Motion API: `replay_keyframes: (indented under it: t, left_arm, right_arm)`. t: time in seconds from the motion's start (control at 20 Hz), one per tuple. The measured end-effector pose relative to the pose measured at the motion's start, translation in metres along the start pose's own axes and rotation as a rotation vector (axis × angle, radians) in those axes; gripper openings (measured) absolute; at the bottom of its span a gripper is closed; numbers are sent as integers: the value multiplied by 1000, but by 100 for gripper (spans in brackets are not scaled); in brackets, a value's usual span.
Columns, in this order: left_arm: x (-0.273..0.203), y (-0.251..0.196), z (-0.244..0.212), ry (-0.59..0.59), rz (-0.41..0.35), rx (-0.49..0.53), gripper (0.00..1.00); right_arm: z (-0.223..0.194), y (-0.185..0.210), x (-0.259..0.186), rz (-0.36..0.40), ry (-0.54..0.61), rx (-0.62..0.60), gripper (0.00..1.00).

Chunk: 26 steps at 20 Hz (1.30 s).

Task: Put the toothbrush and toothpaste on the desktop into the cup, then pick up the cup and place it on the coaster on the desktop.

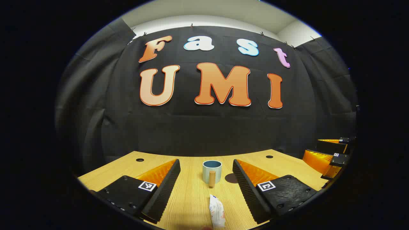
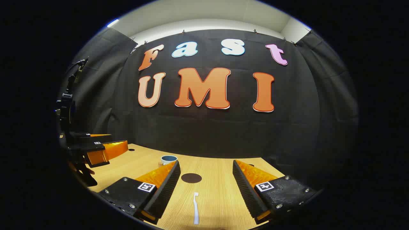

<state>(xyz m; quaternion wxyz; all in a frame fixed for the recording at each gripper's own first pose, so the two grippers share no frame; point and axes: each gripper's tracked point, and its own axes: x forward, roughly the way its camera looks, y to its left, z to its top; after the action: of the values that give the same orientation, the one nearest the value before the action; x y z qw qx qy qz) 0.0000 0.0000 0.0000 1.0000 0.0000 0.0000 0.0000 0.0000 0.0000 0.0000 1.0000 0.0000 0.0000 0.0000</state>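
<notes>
A pale blue cup (image 1: 212, 171) with a wooden handle stands on the wooden desktop (image 1: 191, 195), straight ahead of my open left gripper (image 1: 206, 166). A white toothpaste tube (image 1: 217, 211) lies between that gripper's fingers, close to the camera. A dark round coaster (image 1: 230, 178) lies just right of the cup. In the right gripper view a white toothbrush (image 2: 196, 207) lies between the fingers of my open right gripper (image 2: 206, 166), with the coaster (image 2: 191, 178) beyond it and the cup (image 2: 168, 159) farther left. Neither gripper holds anything.
The right gripper (image 1: 332, 156) shows at the far right of the left gripper view. The left gripper (image 2: 96, 148) and the hand holding it show at the left of the right gripper view. Two cable holes (image 1: 140, 159) sit near the desk's back edge.
</notes>
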Motion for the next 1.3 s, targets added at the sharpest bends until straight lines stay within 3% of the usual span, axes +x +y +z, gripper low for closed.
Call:
replay_keyframes:
  t: [0.75, 1.05, 1.3]
  left_arm:
    - [2, -4, 0, 15, -6, 22, 99]
    - [14, -9, -7, 98, -41, 26, 99]
    - [33, -10, -35, 268, -70, 43, 99]
  right_arm:
    - [-5, 0, 3, 24, 44, -2, 98]
    - [-19, -1, 15, 61, 162, -13, 98]
    - [-49, 15, 17, 151, 334, 0, 97]
